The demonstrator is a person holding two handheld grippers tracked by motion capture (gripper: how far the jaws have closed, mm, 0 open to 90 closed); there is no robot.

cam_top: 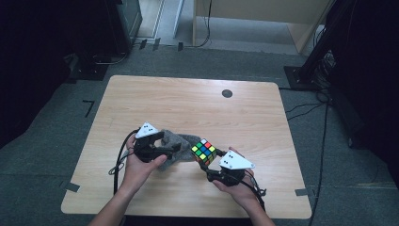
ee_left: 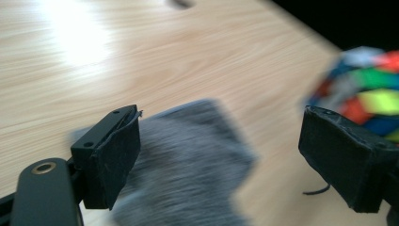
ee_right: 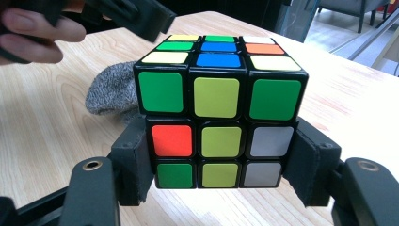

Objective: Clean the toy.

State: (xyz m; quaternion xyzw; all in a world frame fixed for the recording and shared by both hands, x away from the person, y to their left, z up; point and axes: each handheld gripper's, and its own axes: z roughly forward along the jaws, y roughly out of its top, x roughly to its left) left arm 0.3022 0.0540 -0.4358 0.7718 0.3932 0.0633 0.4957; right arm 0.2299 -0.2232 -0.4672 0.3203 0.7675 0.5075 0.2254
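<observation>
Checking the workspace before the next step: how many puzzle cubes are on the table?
1. The puzzle cube sits clamped between the right gripper jaws, near the table front edge, beside a grey cloth under the open left gripper. The cloth could hide something small.

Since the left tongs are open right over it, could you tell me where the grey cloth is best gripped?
I would pinch the grey cloth at its raised, bunched fold, coming from above on the side away from the cube. It lies soft and crumpled on the table, so a fold gives the open left tongs something to close on; the cube sits in the right tongs close by.
</observation>
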